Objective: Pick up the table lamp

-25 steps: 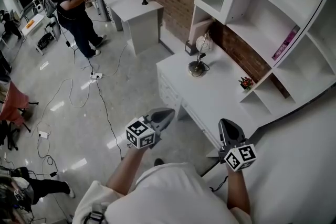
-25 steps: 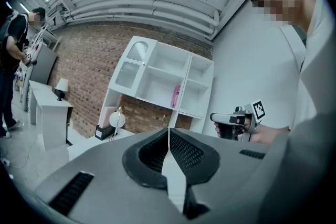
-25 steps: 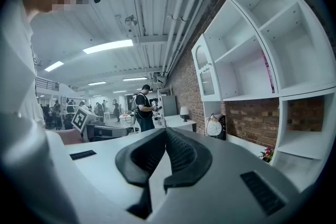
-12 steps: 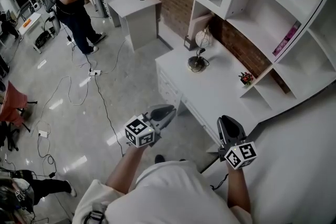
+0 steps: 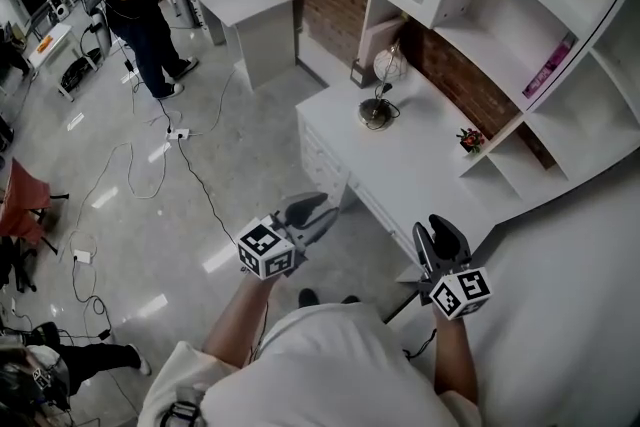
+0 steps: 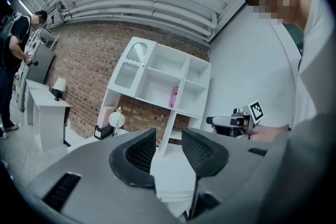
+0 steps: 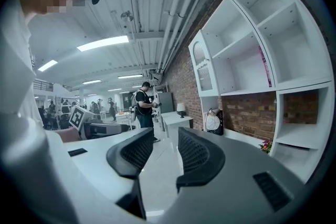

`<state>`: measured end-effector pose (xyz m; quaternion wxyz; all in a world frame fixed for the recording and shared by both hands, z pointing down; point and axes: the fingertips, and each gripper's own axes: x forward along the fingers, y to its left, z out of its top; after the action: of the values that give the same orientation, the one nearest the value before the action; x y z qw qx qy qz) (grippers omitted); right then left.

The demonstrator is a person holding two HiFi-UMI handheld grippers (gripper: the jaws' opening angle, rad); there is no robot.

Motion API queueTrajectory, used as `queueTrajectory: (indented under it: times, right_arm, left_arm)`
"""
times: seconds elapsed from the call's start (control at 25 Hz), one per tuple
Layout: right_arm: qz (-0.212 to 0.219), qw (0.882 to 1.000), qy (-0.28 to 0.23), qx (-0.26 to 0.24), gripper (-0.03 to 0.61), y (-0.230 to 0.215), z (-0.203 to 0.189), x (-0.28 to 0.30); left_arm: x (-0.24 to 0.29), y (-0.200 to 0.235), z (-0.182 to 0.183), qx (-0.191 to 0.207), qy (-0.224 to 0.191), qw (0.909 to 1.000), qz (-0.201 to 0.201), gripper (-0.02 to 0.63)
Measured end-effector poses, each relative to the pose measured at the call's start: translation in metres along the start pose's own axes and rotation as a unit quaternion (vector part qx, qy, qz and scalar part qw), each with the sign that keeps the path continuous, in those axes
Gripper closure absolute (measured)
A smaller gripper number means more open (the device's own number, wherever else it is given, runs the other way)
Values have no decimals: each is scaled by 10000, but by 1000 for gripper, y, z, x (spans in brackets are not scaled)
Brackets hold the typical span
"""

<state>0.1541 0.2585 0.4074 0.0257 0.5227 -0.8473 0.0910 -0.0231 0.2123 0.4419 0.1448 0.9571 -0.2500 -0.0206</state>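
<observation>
**Both grippers empty, lamp standing on the bench**

The table lamp (image 5: 378, 105) stands upright at the far end of the bench (image 5: 420, 180). It is close to the back edge by the brick wall, below the white shelf unit (image 5: 520, 25). A small flowering plant (image 5: 468, 137) sits further along that back edge. The left gripper (image 5: 312, 213) hangs over the floor off the bench's front edge. Its jaws have just been opening and stand spread, with nothing between them. The right gripper (image 5: 441, 235) is by the bench's near corner, its jaws also just opened, spread and empty. Both are well apart from the lamp.
</observation>
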Motion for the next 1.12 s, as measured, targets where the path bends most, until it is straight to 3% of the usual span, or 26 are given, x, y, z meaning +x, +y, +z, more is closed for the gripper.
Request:
queueTrajectory:
  times: [0.16,0.64,1.12]
  right_arm:
    - [-134,9999,16,-15,383,5,-3,2]
    - [-241,9995,191,-75,383,27,-19,10]
    - [-187,9994,256,165,383,-3,-30,40]
  left_arm:
    - [-9,3,-6,136,93,9998,-59,428]
    - [-29,8,-24,44,208,9995,-221,410]
    - [-5,41,-34,-211,299,9993,-34,407]
